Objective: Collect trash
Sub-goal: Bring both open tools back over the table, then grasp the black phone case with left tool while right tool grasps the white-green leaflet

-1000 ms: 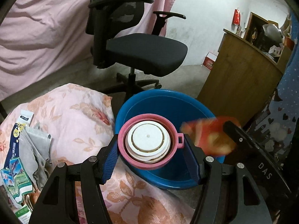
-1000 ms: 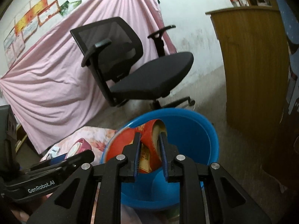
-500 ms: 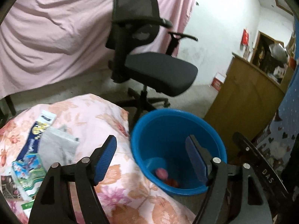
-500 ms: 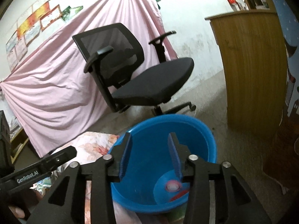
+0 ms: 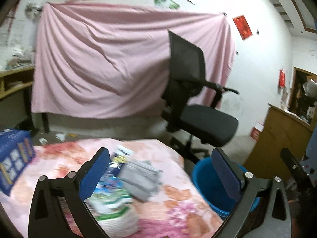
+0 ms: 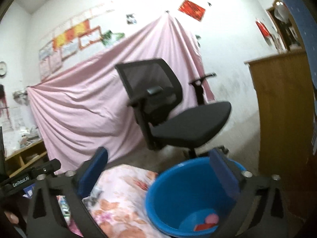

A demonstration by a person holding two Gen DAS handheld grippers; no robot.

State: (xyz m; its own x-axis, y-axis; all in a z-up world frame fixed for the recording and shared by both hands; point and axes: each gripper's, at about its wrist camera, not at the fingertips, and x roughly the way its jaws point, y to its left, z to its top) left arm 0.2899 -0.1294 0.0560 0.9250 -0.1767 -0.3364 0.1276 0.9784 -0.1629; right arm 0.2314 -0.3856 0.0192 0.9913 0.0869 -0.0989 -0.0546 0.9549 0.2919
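Note:
A blue bucket (image 6: 178, 194) stands on the floor beside the floral-cloth table (image 6: 118, 198); a pink lid (image 6: 211, 219) and a red wrapper (image 6: 205, 227) lie at its bottom. The bucket also shows in the left wrist view (image 5: 210, 186). My right gripper (image 6: 158, 170) is open and empty above the bucket's left rim. My left gripper (image 5: 161, 170) is open and empty above the table, over a grey pouch (image 5: 140, 178) and colourful wrappers (image 5: 111, 196). A blue and white packet (image 5: 120, 158) lies beyond them.
A black office chair (image 5: 194, 109) stands behind the bucket before a pink drape (image 5: 99, 69). A wooden cabinet (image 6: 281, 123) stands at the right. A blue box (image 5: 13, 158) sits at the table's left edge.
Both grippers opened and dropped the pink lid and red wrapper into the bucket. Both have since tilted up, and the left one swung left over the table.

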